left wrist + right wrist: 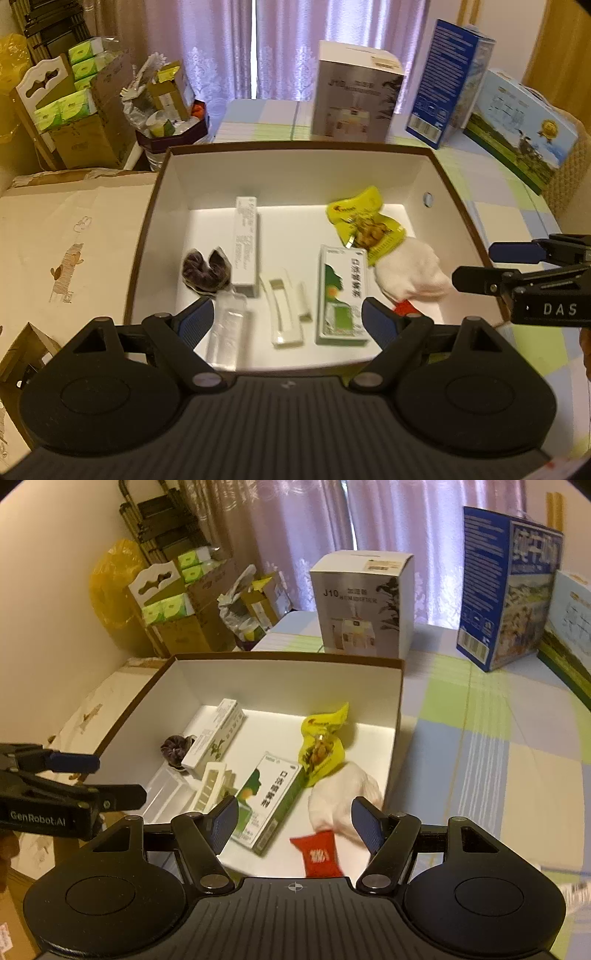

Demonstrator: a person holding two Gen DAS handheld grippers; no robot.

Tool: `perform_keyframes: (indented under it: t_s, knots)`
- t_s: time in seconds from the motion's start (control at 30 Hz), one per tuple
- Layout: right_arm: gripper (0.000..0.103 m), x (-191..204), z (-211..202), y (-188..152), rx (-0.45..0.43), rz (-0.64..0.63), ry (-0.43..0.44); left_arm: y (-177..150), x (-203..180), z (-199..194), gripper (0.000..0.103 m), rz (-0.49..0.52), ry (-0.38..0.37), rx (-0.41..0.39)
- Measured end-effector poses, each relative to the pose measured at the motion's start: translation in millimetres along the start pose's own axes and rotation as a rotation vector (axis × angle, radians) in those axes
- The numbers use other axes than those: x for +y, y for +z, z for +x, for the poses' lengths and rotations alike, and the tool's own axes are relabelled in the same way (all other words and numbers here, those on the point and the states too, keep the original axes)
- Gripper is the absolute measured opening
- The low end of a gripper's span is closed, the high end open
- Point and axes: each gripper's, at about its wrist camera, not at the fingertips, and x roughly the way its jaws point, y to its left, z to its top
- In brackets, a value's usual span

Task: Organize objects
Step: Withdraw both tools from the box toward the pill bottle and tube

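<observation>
- Left claw (288, 321) is spread with nothing between its fingers, hanging over the near end of the open white box (177, 206).
- Just ahead of it lie a clear plastic case (226, 332), a white tray (282, 314) and a green-and-white carton (341, 295).
- Right claw (293, 823) is spread and empty, above a red packet (320, 853) and a white sock (343, 797).
- A yellow snack pouch (321, 746) lies farther ahead.

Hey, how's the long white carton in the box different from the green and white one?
The long white carton is narrow and mostly plain white with grey print; the green and white carton is broader, with a bold green design. The long white carton lies toward the left of the open box, next to a dark bundle; the green and white carton lies right of centre. Both lie flat on the floor of the box.
</observation>
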Motion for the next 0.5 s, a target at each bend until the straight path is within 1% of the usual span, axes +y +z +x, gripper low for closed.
perform_keyframes:
  t_s: [0.5]
  knots:
    - [0.065, -12, -45, -41, -0.007, 0.037, 0.001, -35, -38, -23, 0.085, 0.047, -0.032, 0.006]
